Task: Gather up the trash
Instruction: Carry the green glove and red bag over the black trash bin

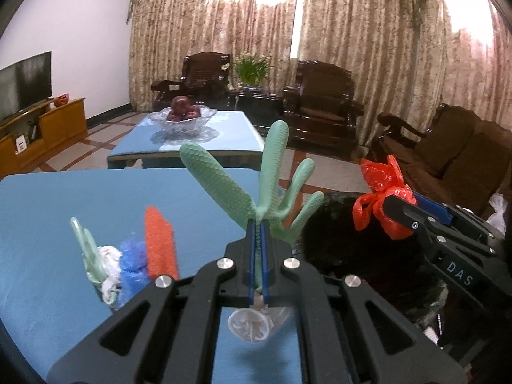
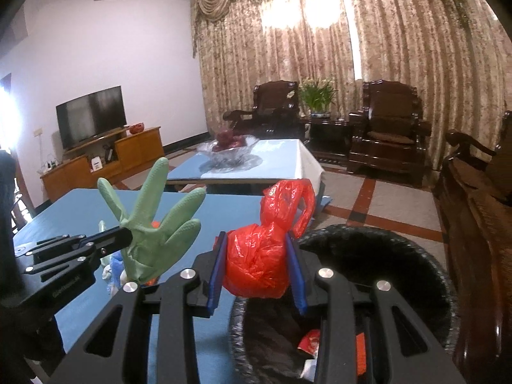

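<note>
The right gripper (image 2: pixel 256 272) pinches a crumpled red plastic bag (image 2: pixel 265 256) directly above the near-left rim of the black-lined trash bin (image 2: pixel 400 249), so it is closer to the drop. The left gripper (image 1: pixel 258 265), clamped on a green rubber glove (image 1: pixel 272 188) with fingers pointing up, hangs over the blue table (image 1: pixel 64 192); the bin lies to its right.
</note>
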Tool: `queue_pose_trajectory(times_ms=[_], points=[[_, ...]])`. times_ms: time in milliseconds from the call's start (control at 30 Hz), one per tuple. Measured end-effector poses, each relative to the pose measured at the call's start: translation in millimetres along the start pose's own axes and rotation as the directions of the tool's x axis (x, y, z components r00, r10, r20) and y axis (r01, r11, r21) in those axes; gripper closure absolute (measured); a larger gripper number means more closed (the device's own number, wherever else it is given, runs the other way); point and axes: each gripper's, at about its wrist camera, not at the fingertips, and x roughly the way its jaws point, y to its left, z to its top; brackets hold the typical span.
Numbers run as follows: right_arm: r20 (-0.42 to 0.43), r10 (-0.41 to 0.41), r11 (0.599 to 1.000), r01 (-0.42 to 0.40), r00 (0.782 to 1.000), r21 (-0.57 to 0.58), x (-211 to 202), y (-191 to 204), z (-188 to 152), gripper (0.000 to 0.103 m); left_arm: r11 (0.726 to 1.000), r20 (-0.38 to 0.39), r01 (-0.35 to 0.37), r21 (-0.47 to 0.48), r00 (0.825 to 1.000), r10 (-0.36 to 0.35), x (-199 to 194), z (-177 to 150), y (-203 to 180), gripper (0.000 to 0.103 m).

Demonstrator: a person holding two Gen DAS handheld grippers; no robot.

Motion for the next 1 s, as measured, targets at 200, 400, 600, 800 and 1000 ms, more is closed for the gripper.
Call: queue_pose_trajectory(times_ms=[200, 400, 600, 800, 1000], points=[[0.011, -0.064, 0.998, 0.064, 0.998, 0.016, -15, -30, 0, 0.068, 0.997, 0.005, 0.067, 0.026, 0.998, -0.068, 8, 7, -30, 0.101], [0.012, -0.140, 0.989, 0.140, 0.990, 0.041, -24, -65, -4, 0.068, 0.989, 0.000, 0.139, 0.048, 0.990, -0.140, 24, 13, -65, 0.101], [0.003, -0.213, 0.974, 0.212, 0.977, 0.082, -29, -103, -9, 0.068, 0.978, -0.017, 0.196, 0.071, 0.981, -0.195, 48, 15, -99, 0.101], [-0.038, -0.258, 0.960, 0.261, 0.965, 0.105, -18, -132, -16, 0.068, 0.966, -0.052, 0.241, 0.099, 0.970, -0.236, 73, 11, -127, 0.101], [-0.073, -0.314, 0.941, 0.321, 0.947, 0.107, -14, -145, -28, 0.051, 0.954, -0.119, 0.290, 0.082, 0.953, -0.280, 96, 8, -137, 0.093]])
